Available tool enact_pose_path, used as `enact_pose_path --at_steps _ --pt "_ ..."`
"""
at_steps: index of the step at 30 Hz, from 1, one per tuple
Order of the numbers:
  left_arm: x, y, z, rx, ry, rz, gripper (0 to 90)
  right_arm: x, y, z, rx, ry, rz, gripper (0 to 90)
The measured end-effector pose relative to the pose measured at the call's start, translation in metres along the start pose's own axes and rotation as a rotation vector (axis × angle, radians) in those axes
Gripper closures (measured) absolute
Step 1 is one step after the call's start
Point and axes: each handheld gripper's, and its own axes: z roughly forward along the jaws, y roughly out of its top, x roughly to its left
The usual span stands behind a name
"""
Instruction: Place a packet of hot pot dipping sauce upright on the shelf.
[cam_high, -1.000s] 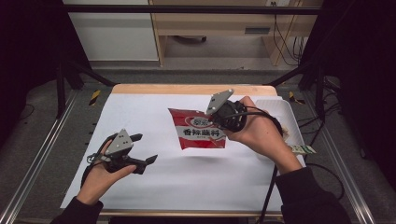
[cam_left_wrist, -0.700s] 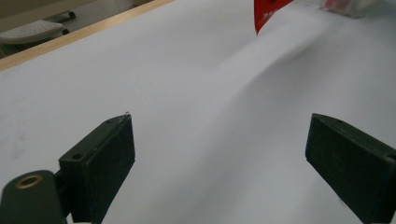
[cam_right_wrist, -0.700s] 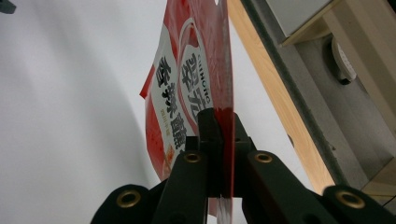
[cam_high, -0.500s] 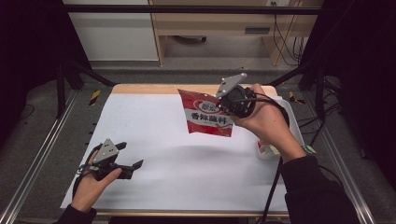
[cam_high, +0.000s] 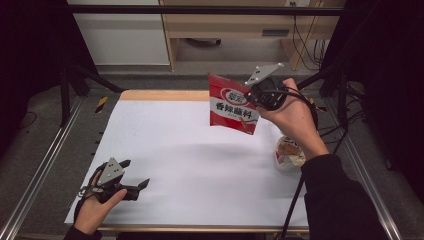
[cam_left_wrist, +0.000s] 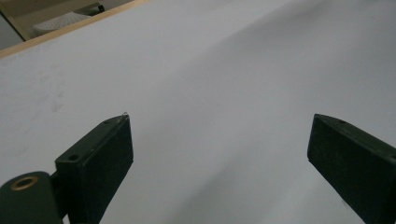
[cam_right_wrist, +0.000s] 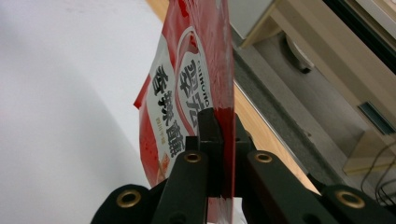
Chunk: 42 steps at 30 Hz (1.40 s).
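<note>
Holding one red packet (cam_high: 233, 104) in the air with my right gripper (cam_high: 255, 95), above the far right part of the white table (cam_high: 200, 165).

I count one packet, one small cup-like tub (cam_high: 289, 152) and two grippers. In the right gripper view the black jaws are pinched onto the packet's edge (cam_right_wrist: 196, 93), which hangs upright. My left gripper (cam_high: 135, 180) sits low at the near left corner, jaws spread wide with nothing between them. The tub stands by my right forearm (cam_high: 300, 120), partly hidden behind it.
</note>
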Motion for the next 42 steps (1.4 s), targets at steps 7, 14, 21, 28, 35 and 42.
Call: enact_pose_path --at_steps 7,14,21,28,35,42 --pt "0.004 -0.002 0.0 0.0 0.009 -0.012 6.7 -0.019 -0.01 0.002 0.015 -0.045 0.052 89.7" --pt "0.003 -0.001 0.002 0.015 0.015 0.011 6.7 -0.027 -0.016 0.002 0.014 -0.064 0.082 89.7" --pt "0.005 -0.002 0.002 0.015 0.022 0.001 6.7 -0.026 -0.016 0.001 0.008 -0.059 0.083 89.7" --pt "0.004 -0.002 0.002 0.016 0.023 0.002 6.7 -0.027 -0.018 0.003 0.011 -0.07 0.088 89.7" --pt "0.008 -0.003 0.0 0.01 0.041 -0.014 6.9 -0.034 -0.032 -0.001 0.02 -0.109 0.123 89.7" --pt "0.007 -0.003 0.001 0.017 0.04 -0.008 8.5 -0.047 -0.052 -0.003 0.034 -0.134 0.17 89.7"
